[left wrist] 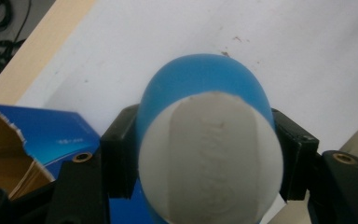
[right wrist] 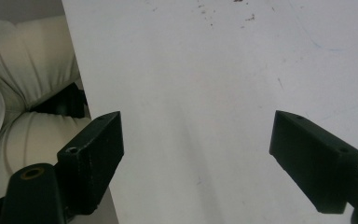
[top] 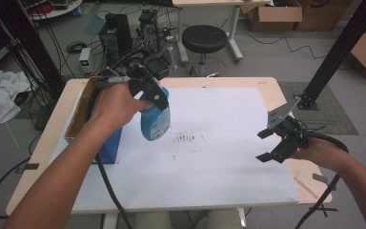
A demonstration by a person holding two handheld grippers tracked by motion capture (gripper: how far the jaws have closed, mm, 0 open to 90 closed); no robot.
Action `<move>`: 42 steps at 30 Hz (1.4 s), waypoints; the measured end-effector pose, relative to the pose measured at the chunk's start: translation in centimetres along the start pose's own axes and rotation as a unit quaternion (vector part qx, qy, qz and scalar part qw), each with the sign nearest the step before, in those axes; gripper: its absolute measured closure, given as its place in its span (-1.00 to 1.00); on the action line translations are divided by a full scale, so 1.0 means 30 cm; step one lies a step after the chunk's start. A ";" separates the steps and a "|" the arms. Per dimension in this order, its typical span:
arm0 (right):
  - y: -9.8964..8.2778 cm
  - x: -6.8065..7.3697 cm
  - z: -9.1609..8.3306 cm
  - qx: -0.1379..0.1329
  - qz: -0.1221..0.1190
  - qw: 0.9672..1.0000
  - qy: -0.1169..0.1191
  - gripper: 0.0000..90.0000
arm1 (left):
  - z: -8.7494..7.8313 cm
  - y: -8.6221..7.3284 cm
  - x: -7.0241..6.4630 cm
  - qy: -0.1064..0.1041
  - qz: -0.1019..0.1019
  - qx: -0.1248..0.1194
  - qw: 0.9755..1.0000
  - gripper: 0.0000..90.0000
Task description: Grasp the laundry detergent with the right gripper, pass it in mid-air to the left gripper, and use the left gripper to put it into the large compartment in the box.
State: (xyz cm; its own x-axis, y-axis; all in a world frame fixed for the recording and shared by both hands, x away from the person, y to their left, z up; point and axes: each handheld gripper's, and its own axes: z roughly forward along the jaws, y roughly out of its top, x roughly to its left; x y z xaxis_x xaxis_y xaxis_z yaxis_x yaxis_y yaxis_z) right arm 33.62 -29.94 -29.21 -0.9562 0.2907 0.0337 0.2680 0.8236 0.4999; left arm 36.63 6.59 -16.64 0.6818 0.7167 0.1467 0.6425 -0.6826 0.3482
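Observation:
My left gripper (top: 155,98) is shut on a blue bottle (top: 155,121) and holds it in the air over the left part of the white sheet (top: 219,162). In the left gripper view the bottle's white end (left wrist: 209,158) faces the camera, with a black pad pressed on each side of the blue body (left wrist: 200,79). My right gripper (top: 266,145) hovers open near the sheet's right edge with nothing between its fingers. The right gripper view has the jaws of that gripper (right wrist: 196,144) wide apart over bare white sheet (right wrist: 205,70).
An open blue cardboard box (top: 106,145) stands at the table's left, just beside the bottle, and shows as the box (left wrist: 51,135) in the left gripper view. Dark smudges (top: 188,138) mark the sheet's middle. A black frame post (top: 336,52) rises at the table's right; a stool (top: 204,38) stands behind.

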 end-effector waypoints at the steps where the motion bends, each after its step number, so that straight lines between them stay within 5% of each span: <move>1: -0.003 0.001 -0.005 0.003 0.000 1.000 -0.002 -0.62 | -0.006 0.001 0.007 0.002 -0.010 0.001 1.000 -0.16; 6: -0.019 0.004 -0.021 0.012 0.000 1.000 -0.012 -0.62 | -0.035 0.000 0.048 0.014 -0.062 -0.002 0.998 -0.16; 20: -0.048 0.012 -0.018 0.041 -0.006 0.999 -0.021 -0.61 | -0.136 -0.029 0.159 0.042 -0.147 -0.007 0.988 -0.15; 28: -0.056 0.007 -0.022 0.038 -0.007 0.999 -0.026 -0.61 | -0.196 -0.066 0.230 0.059 -0.205 -0.011 0.977 -0.15; 42: -0.059 0.007 -0.019 0.031 -0.012 0.999 -0.029 -0.61 | -0.264 -0.156 0.346 0.104 -0.286 -0.014 0.953 -0.15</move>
State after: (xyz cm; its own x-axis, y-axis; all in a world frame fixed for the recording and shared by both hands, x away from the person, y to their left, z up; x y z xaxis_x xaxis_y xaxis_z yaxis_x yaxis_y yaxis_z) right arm 32.86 -31.62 -29.59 -0.9543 0.2974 -0.0281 0.2544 0.8587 0.4449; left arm 37.91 18.35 -9.41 0.1381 0.9849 0.1048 0.8767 -0.1708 0.4496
